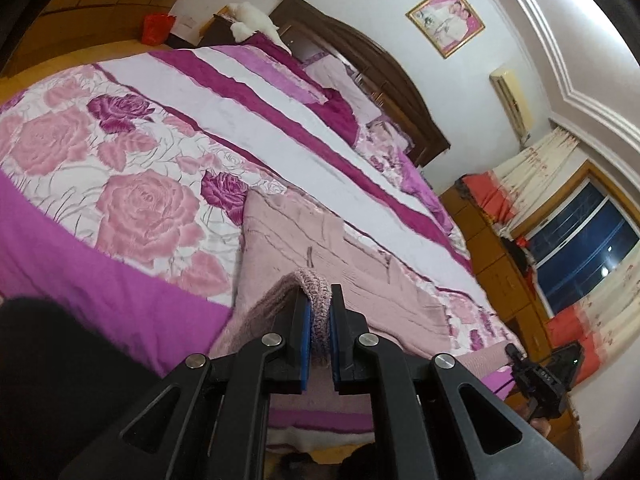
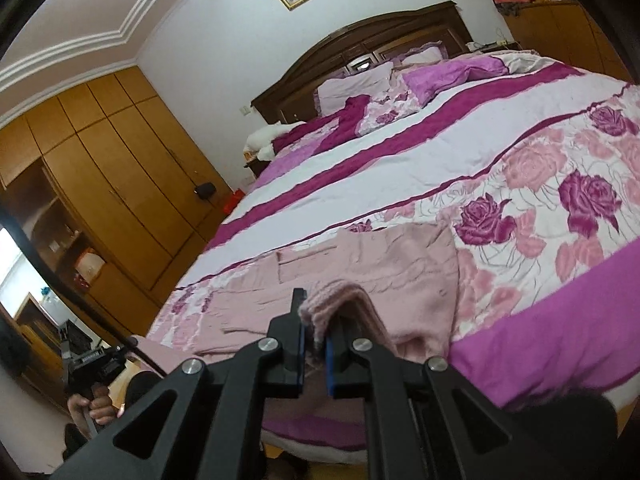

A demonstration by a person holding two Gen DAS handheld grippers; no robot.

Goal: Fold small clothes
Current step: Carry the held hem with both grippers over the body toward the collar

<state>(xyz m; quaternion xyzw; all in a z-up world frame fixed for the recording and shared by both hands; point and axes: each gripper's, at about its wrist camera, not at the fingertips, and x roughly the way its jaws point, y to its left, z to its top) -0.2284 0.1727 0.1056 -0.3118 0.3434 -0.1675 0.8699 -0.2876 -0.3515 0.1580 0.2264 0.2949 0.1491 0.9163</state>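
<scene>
- The left gripper (image 1: 319,300), black with blue pads, has its jaws pressed together on a rolled edge of the pale pink knitted garment (image 1: 320,248); the knit bulges up between the pads.
- The right gripper (image 2: 316,308), of the same make, pinches another bunched edge of the same garment in the same way.
- The rest of the garment lies spread, creased, on the near part of the bed with the pink-and-purple rose-patterned quilt (image 1: 132,168), close to the plain magenta band (image 2: 540,312) along the near edge.
- Risk one, in my judgement: each grip takes only a narrow roll of loose knit. If the two hands pull apart or lift unevenly, the stretchy fabric may slide out of one pair of jaws and that corner will drop.
- Risk two: the two held edges may not travel together, so the fold would land crooked, one side overlapping further than the other.
- Risk three: the body of the garment already shows ridges and a doubled flap. Laying the held edge over it may trap those wrinkles inside the fold.
- Risk four: the quilt beneath is soft and textured; dragging the knit low across it could catch and bunch the layer underneath instead of letting it lie flat.
- Risk five: I cannot tell whether each grip holds one layer or two; a missed layer would stay behind.
</scene>
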